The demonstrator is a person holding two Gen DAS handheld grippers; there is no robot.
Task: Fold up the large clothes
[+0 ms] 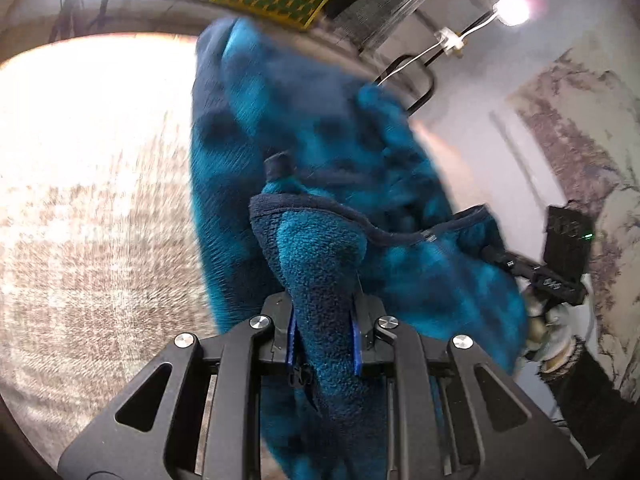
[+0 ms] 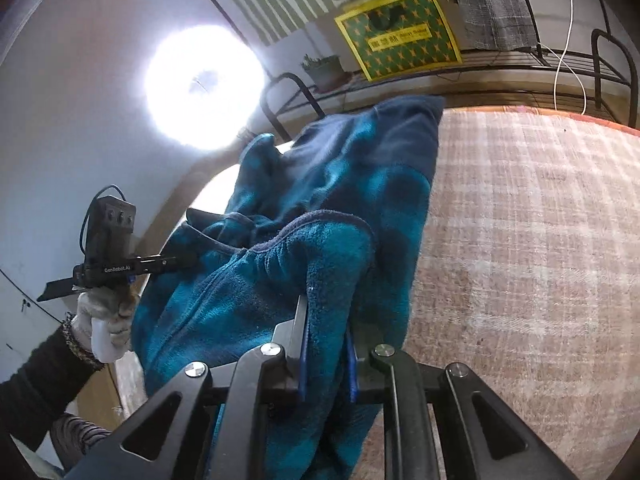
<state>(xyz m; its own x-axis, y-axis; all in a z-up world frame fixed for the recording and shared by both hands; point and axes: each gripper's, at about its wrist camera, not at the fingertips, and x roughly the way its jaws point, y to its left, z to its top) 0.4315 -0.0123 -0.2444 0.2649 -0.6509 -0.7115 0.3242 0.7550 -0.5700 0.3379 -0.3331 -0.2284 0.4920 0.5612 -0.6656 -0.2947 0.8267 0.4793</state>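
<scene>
Hanging ahead of the left tool [image 1: 325, 326], the blue fleece garment [image 1: 304, 128] is clamped by a thick fold between its pads, above a pale woven rug [image 1: 88, 240]. The right tool [image 2: 328, 344] likewise pinches a fold, fleece draping leftward toward the other tool.

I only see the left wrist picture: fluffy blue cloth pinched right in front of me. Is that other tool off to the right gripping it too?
Observer: Yes. The right wrist view shows the right gripper shut on a fold of the teal-and-navy fleece jacket.
Operator: Who holds my tool?
Observer: A hand in a white glove, with a black sleeve, holds the left gripper.
Operator: Anything behind the jacket?
Observer: A small green potted plant stands beside the yellow-and-green patterned box.
</scene>
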